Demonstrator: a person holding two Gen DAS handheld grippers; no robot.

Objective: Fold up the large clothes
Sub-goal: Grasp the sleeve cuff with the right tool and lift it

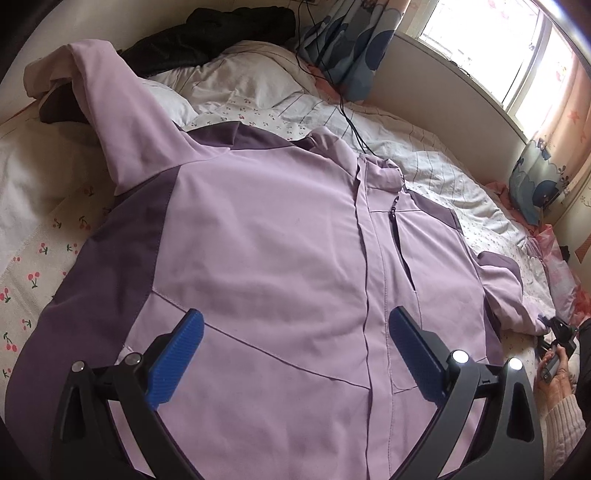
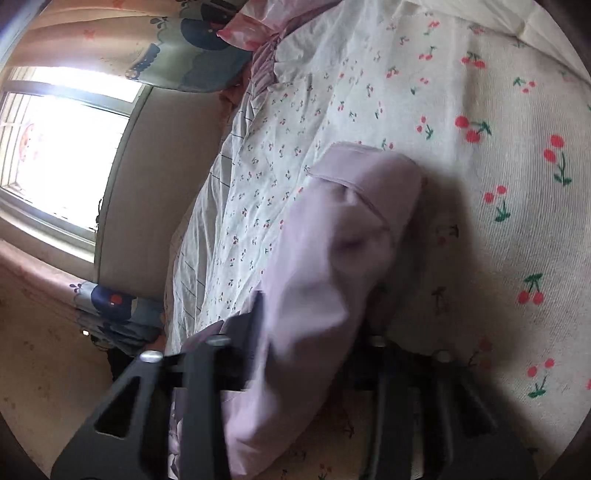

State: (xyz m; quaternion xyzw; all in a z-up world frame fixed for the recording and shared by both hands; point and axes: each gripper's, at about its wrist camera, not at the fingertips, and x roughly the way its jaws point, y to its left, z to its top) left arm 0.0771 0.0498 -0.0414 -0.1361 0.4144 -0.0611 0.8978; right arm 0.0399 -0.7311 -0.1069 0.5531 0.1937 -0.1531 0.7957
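Note:
A large lilac jacket [image 1: 266, 236] with dark purple side panels lies front up on the bed, zipped, its left sleeve [image 1: 110, 92] stretched toward the pillows. My left gripper [image 1: 295, 332] hovers open over the jacket's lower front, blue pads [image 1: 177, 358] wide apart, holding nothing. My right gripper [image 2: 314, 325] is shut on the jacket's right sleeve [image 2: 332, 240], whose cuff end sticks out past the fingers above the cherry-print sheet. In the left wrist view the right gripper [image 1: 554, 332] shows at the sleeve's cuff at the far right.
The bed has a cherry-print sheet [image 2: 498, 166] and a crumpled white quilt [image 1: 424, 155]. White pillows [image 1: 236, 77] and a black garment [image 1: 207, 33] lie at the head. A black cable [image 1: 347, 110] runs over the quilt. Window and curtains [image 1: 535, 74] stand on the right.

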